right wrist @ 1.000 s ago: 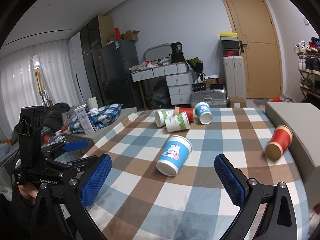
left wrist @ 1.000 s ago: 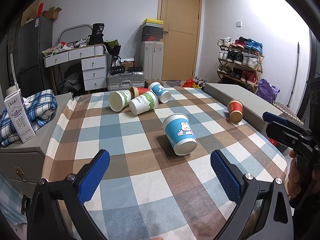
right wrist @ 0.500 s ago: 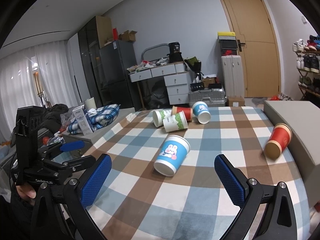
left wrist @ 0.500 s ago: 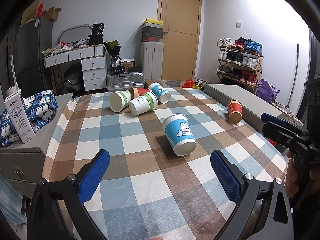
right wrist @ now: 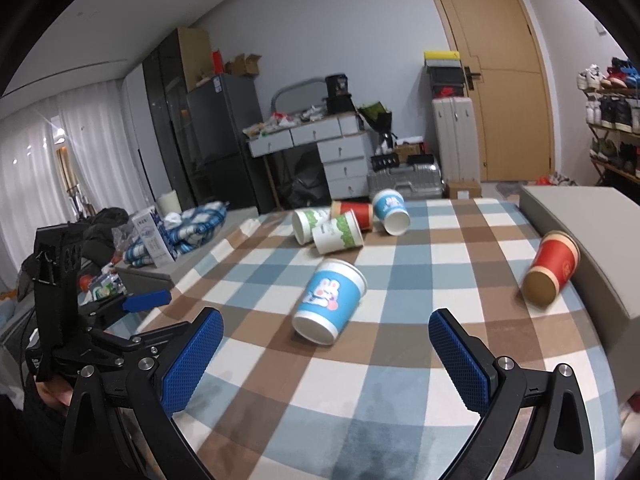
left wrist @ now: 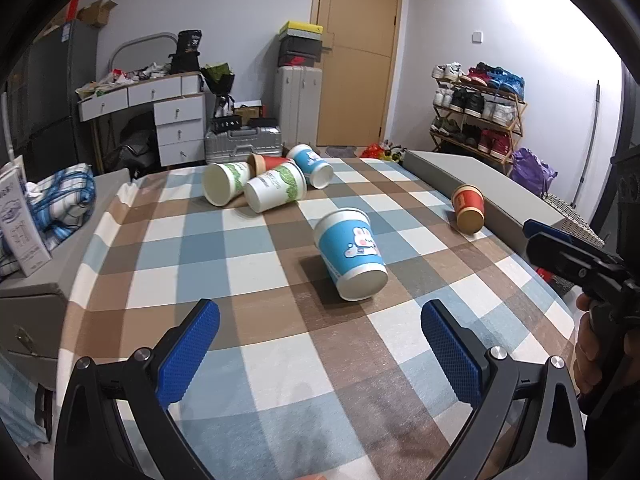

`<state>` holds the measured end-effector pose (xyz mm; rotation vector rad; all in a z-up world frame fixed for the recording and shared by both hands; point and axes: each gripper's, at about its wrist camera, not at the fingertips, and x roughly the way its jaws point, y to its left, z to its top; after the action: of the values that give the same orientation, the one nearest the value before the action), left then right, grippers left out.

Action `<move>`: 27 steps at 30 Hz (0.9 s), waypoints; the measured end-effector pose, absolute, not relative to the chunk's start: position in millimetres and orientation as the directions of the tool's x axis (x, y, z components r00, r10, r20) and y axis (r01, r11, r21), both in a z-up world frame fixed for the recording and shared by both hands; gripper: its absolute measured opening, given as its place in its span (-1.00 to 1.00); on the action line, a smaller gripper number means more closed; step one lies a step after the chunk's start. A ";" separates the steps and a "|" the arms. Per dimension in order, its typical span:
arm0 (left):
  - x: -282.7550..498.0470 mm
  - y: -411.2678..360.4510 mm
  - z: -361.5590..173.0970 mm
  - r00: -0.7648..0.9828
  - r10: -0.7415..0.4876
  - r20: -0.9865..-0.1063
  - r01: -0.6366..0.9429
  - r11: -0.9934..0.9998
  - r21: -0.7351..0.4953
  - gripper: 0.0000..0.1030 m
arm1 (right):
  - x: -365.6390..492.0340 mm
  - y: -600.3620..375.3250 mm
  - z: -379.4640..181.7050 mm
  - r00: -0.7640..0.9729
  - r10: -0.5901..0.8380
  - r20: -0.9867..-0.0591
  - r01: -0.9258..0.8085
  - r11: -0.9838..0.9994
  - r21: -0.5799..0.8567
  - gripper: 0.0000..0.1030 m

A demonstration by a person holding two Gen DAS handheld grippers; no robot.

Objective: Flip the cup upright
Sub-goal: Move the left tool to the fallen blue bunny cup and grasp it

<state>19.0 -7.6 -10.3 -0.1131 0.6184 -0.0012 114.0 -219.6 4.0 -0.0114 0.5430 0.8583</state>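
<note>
A blue paper cup with a rabbit picture (left wrist: 351, 254) lies on its side on the checked tablecloth (left wrist: 240, 280), its base toward me; it also shows in the right wrist view (right wrist: 329, 302). My left gripper (left wrist: 320, 354) is open and empty, a short way in front of the cup. My right gripper (right wrist: 326, 364) is open and empty, also short of the cup. A red cup (left wrist: 468, 209) lies on its side against a grey box (left wrist: 500, 196) at the right.
Several more cups (left wrist: 272, 184) lie tipped in a cluster at the table's far side. A milk carton (left wrist: 18, 220) and folded plaid cloth (left wrist: 60, 200) sit on a grey cabinet left of the table. Drawers, suitcases and a shoe rack stand beyond.
Both grippers have crept slightly forward toward the blue rabbit cup. The cups have not moved and both grippers stay open.
</note>
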 end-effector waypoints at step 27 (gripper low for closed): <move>106.6 -25.6 -49.0 0.652 -0.161 -0.741 -0.048 0.967 -0.252 0.91 | 171.1 -229.2 -36.0 0.503 0.630 -0.591 -0.607 0.745 0.277 1.00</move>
<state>106.6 -25.6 -49.0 -0.2599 0.8608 -0.0646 171.1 -229.2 -36.0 0.0351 0.7287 0.7468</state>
